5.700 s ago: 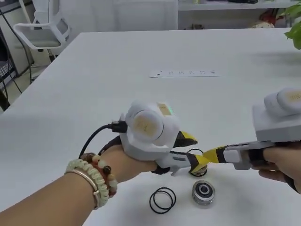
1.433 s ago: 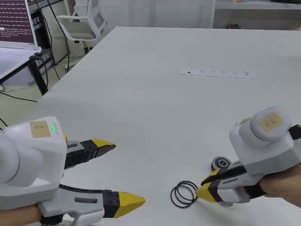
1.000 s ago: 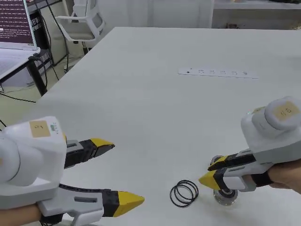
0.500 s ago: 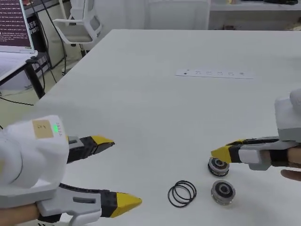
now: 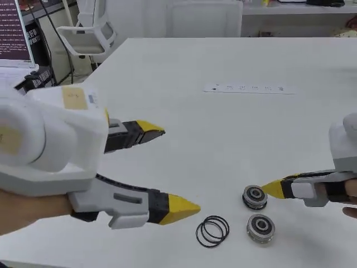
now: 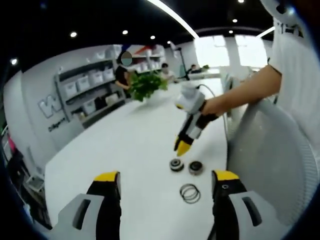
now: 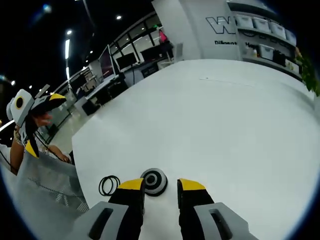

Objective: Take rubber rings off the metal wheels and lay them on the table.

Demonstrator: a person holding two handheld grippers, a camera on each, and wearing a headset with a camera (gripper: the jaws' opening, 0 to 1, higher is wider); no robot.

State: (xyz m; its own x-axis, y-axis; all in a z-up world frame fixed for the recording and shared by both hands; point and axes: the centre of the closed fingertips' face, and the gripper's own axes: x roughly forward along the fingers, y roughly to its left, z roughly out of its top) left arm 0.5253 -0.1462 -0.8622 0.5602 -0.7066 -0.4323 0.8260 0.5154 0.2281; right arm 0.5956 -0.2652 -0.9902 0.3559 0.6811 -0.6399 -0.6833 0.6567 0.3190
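Left hand-held gripper [image 5: 177, 169] closest to the viewer: jaws spread wide, nothing in them, held above the table [image 5: 184, 111]. Loose rubber rings [image 5: 212, 230] lie overlapped on the table just ahead of its lower jaw tip. Next the near wheel [image 5: 260, 227], just beside the rings, then the far wheel [image 5: 255, 196], right at the tips of the right hand-held gripper [image 7: 161, 186], whose jaws stand a narrow gap apart and empty. Judged step: picking a ring off that far wheel. Best to pin the wheel with the left, catch the ring's edge on one jaw tip, roll it out of the groove and lay it by the pile. Whether either wheel carries a ring is too small to tell. The count of rings in the pile is unclear. A power strip [image 5: 245, 88] lies well beyond both.
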